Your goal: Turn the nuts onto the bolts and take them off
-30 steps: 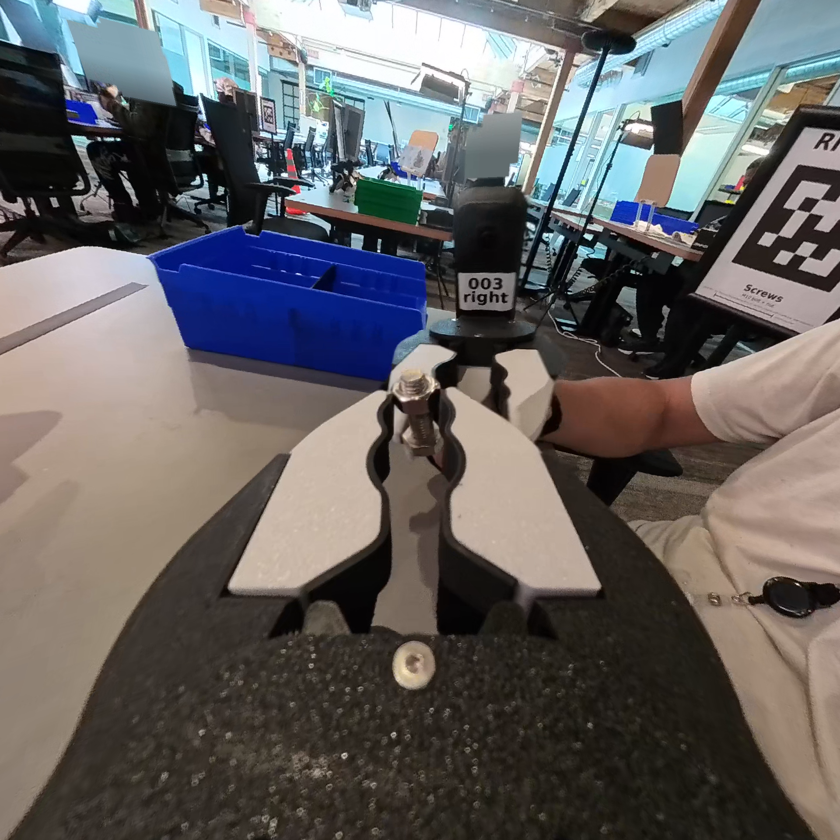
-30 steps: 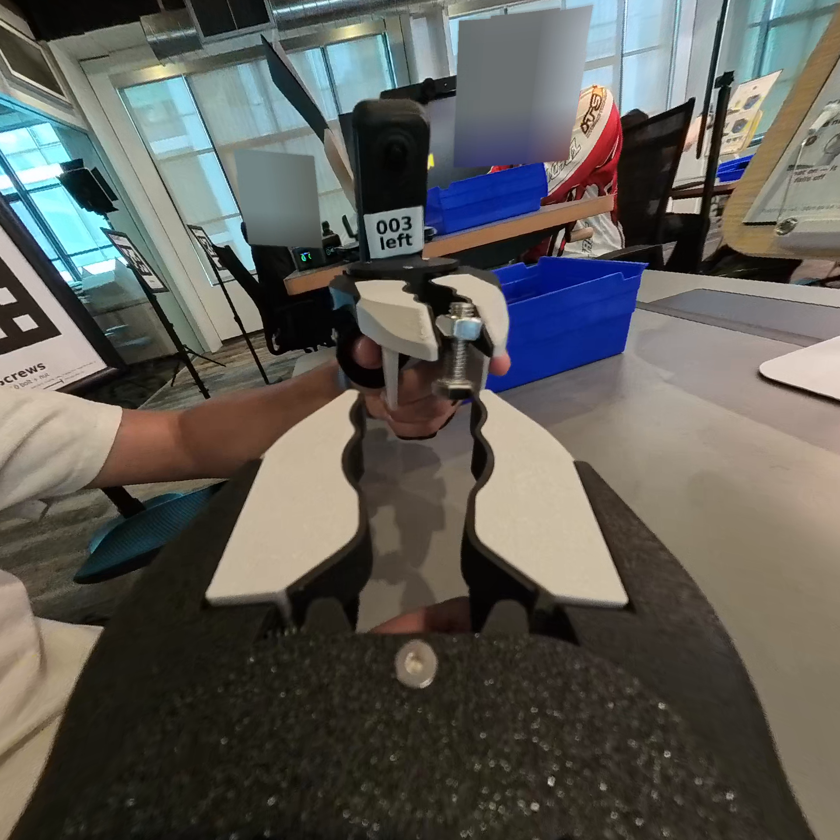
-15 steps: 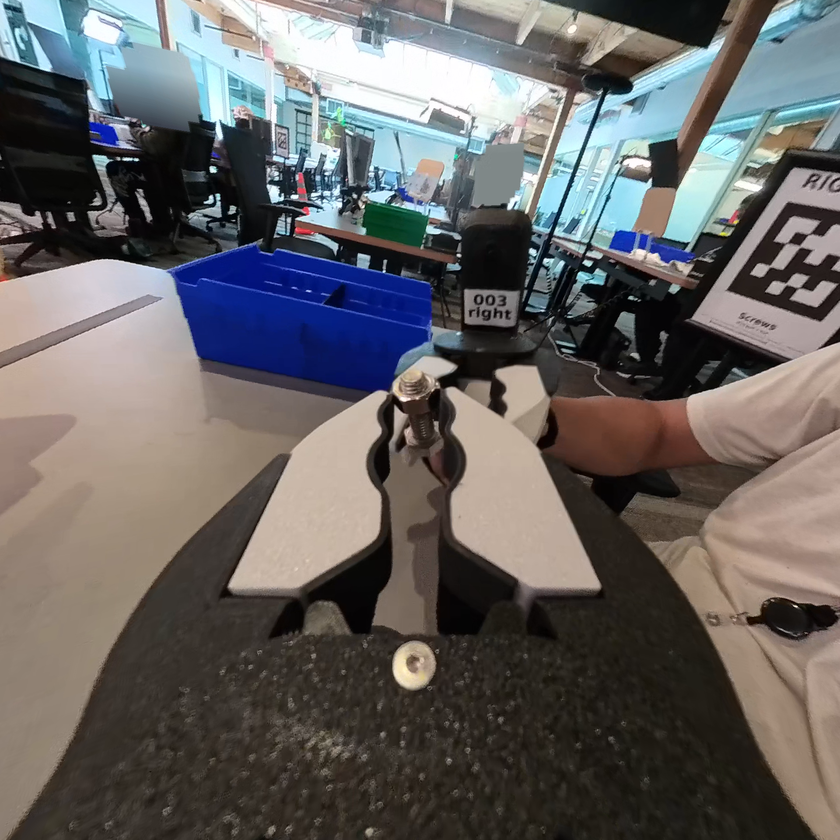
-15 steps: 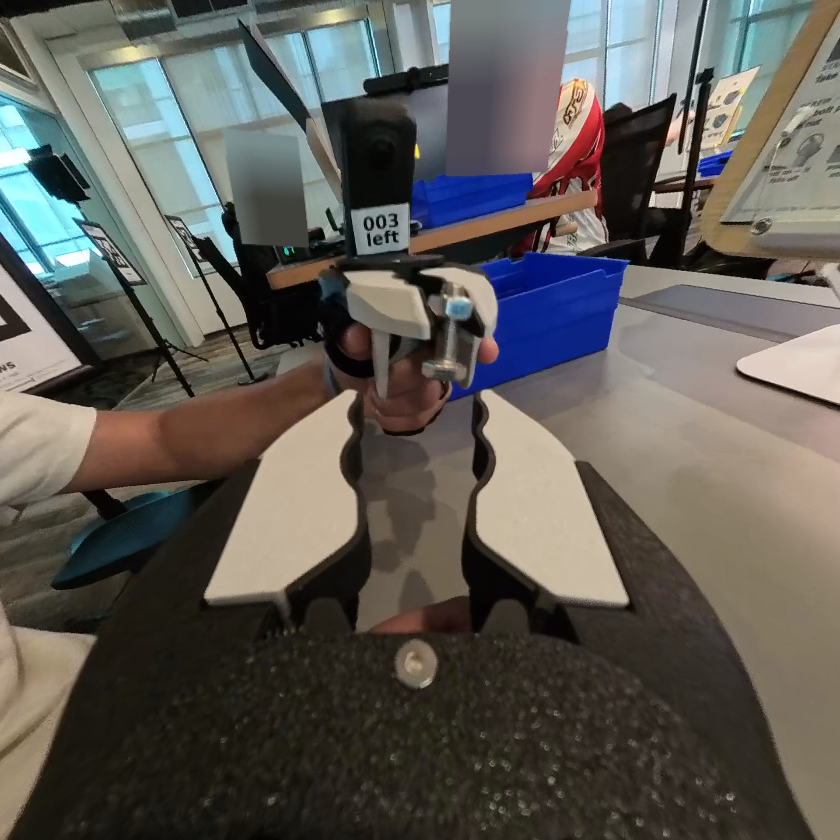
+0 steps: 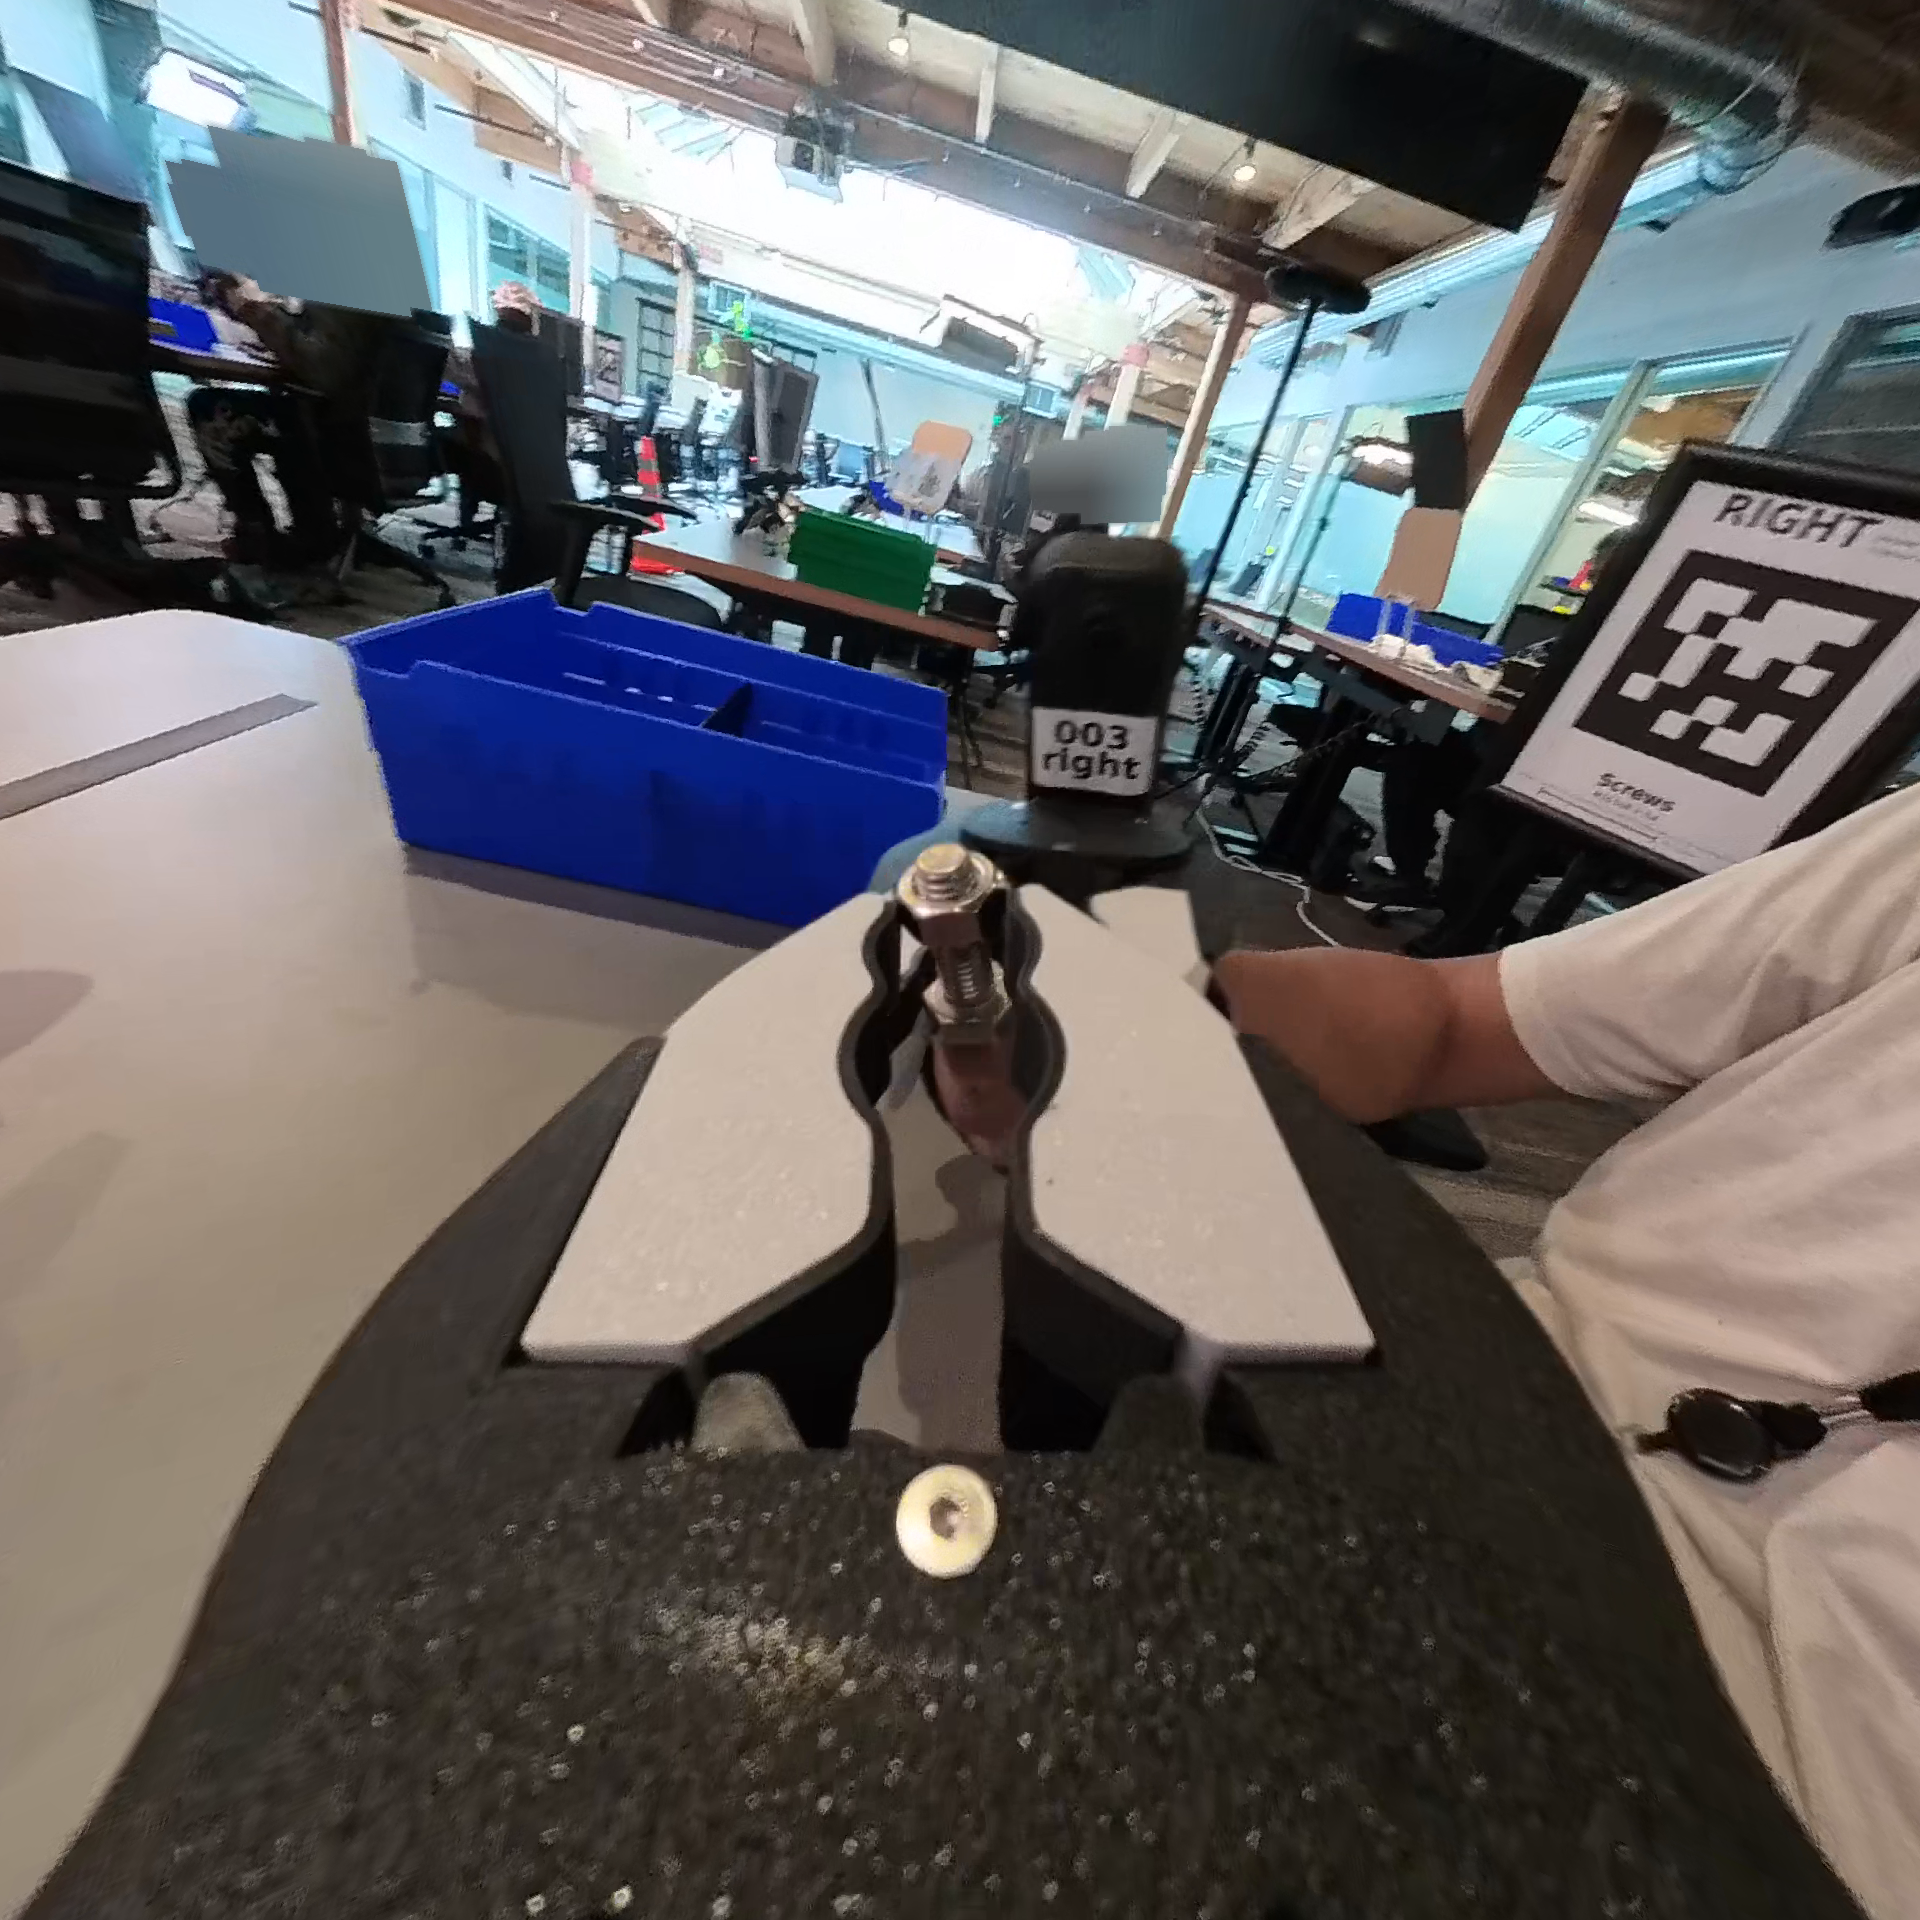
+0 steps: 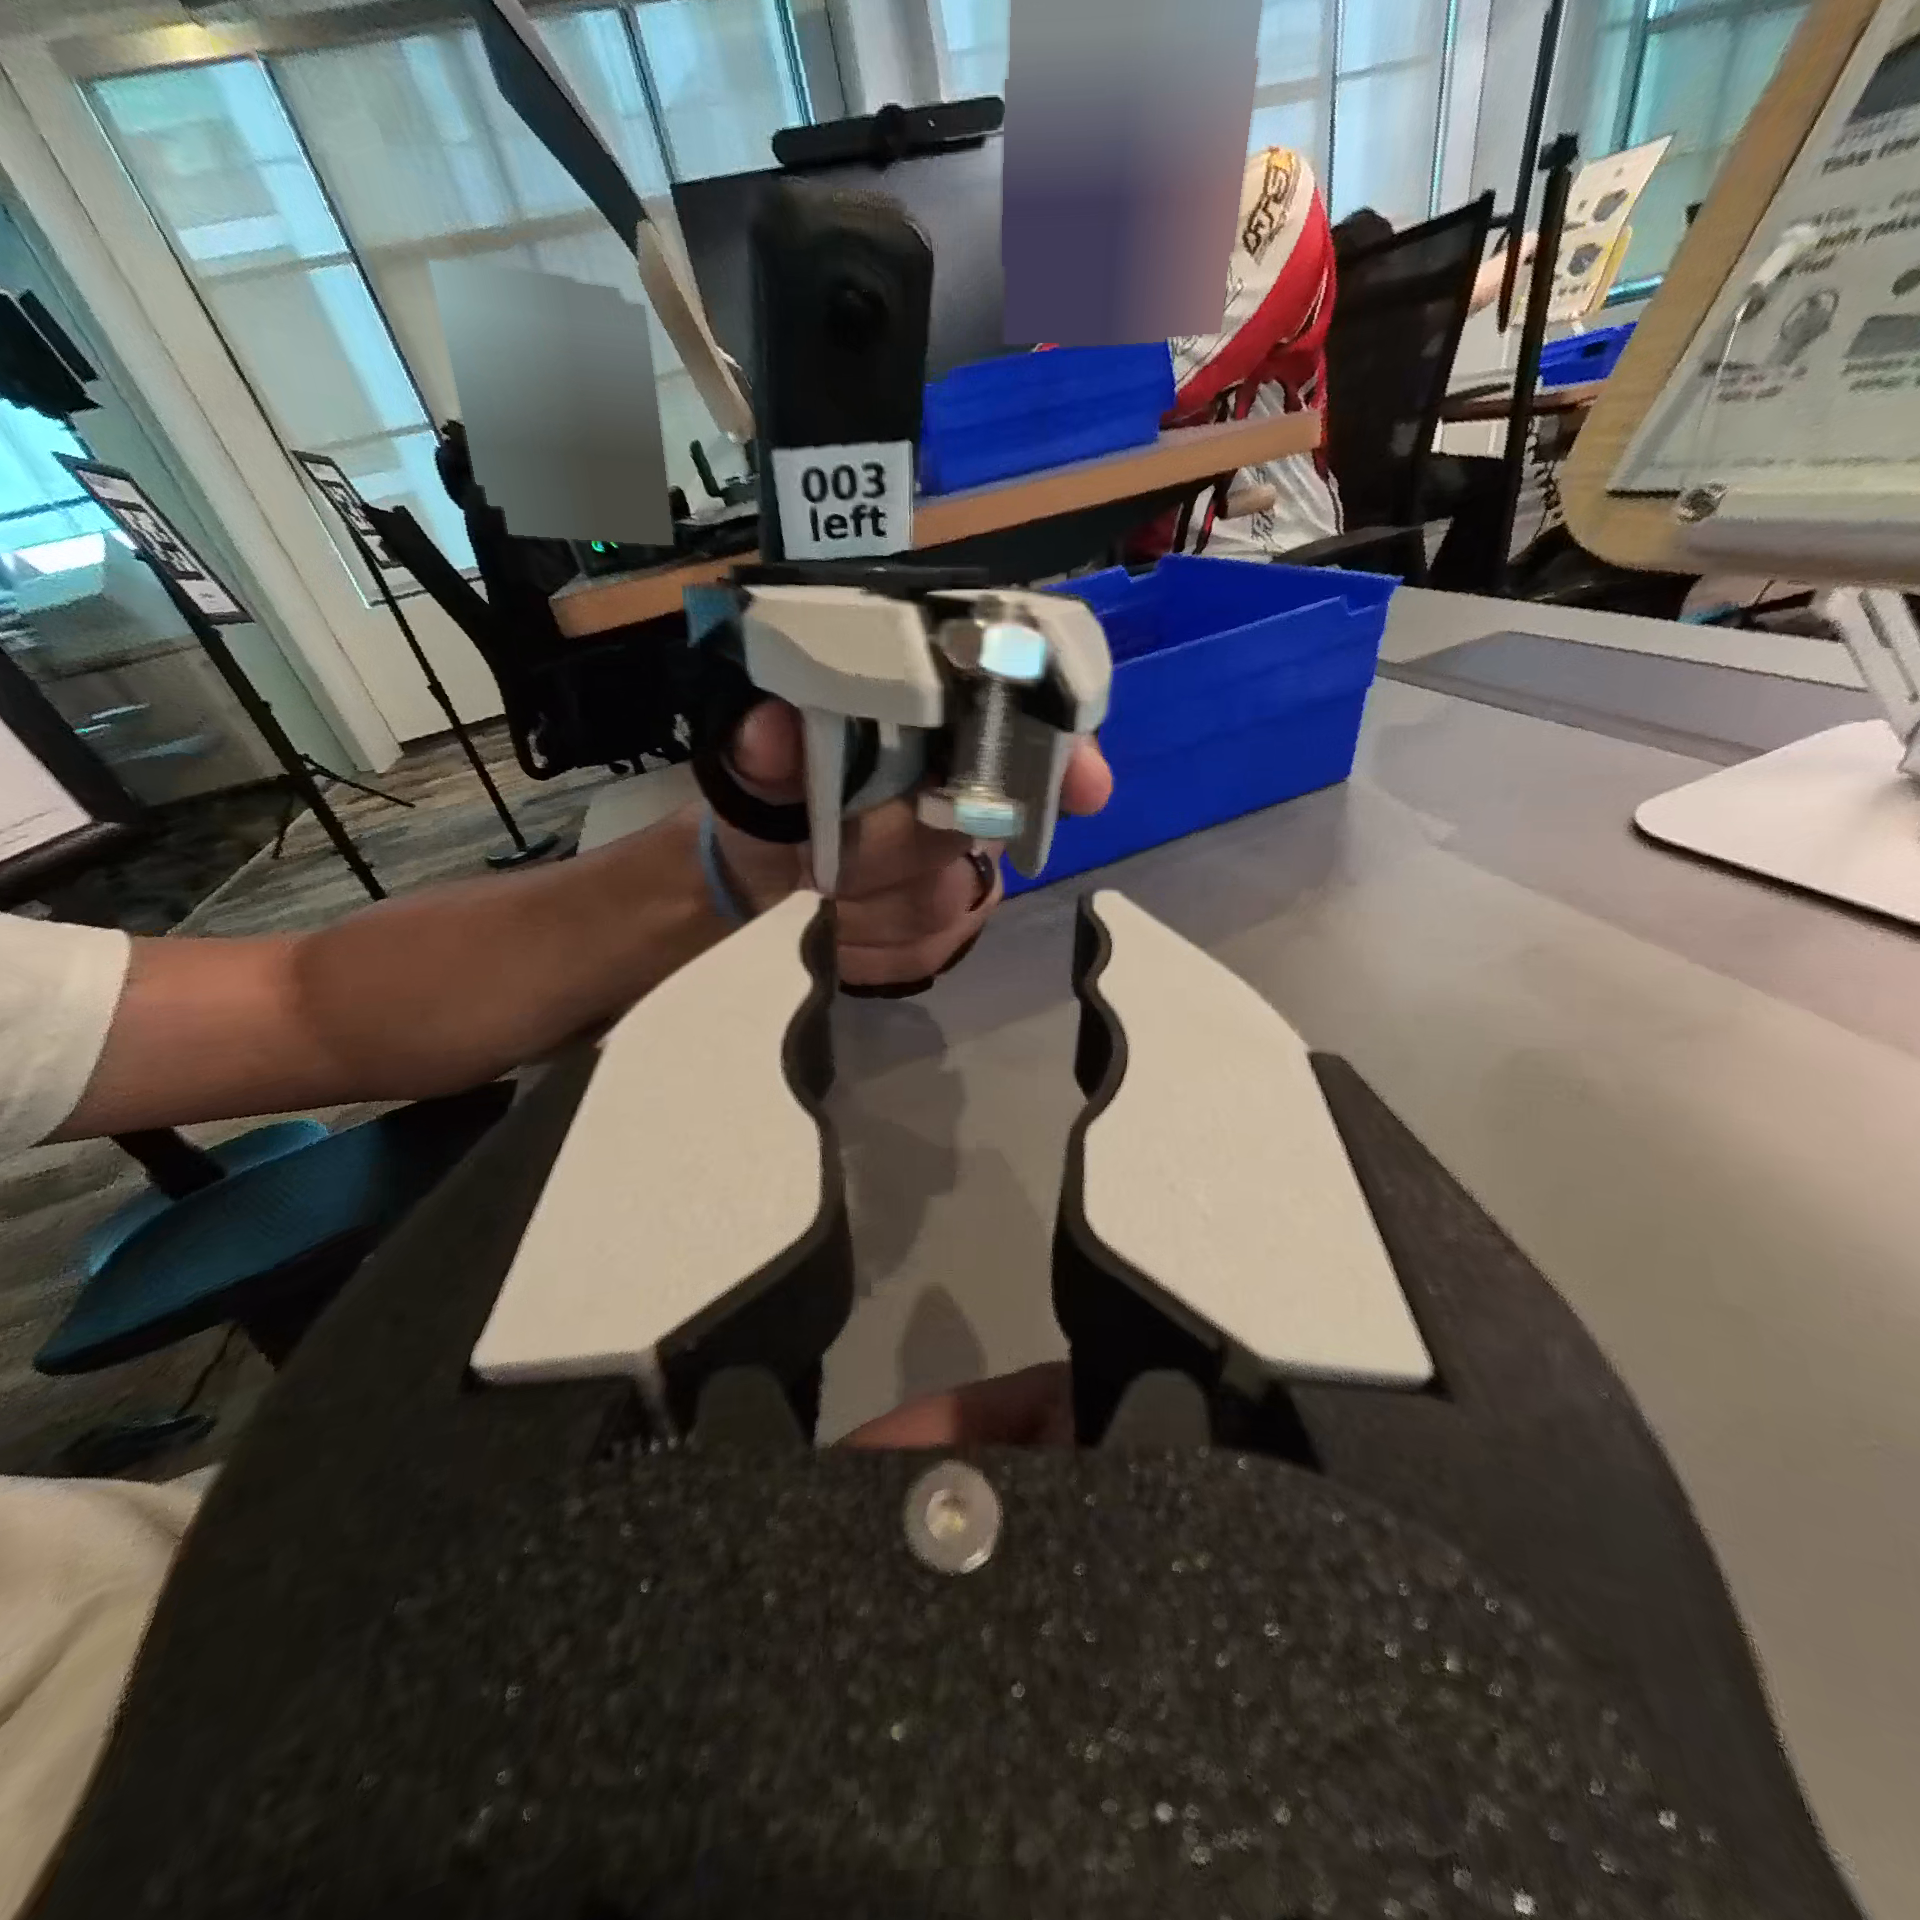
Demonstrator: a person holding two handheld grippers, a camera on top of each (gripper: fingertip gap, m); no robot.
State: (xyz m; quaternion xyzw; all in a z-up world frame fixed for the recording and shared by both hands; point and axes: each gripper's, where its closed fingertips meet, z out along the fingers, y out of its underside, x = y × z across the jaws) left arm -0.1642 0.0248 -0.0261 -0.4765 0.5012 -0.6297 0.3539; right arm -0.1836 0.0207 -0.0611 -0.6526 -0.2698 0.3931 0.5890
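Observation:
My left gripper (image 5: 951, 920) is shut on a steel bolt (image 5: 961, 966) and holds it upright above the grey table (image 5: 260, 1039). A nut (image 5: 948, 891) sits near the bolt's top end, and a second hex part is at its lower end. The right wrist view shows the same bolt (image 6: 992, 727) in the left gripper (image 6: 966, 727), straight ahead. My right gripper (image 6: 951, 925) is open and empty, with its tips just short of and below the bolt. Only one of its fingers (image 5: 1143, 925) shows behind the left gripper.
A blue bin (image 5: 644, 769) stands on the table behind the grippers and also shows in the right wrist view (image 6: 1226, 707). A white stand base (image 6: 1797, 821) is at the right. A framed patterned sign (image 5: 1745, 675) stands beyond the table edge. The person's arms reach in from the side. The grippers are tip to tip, or close to it.
The two grippers have drawn a little closer, and the left view has tilted upward. The left gripper still holds the bolt. The right gripper stays open.

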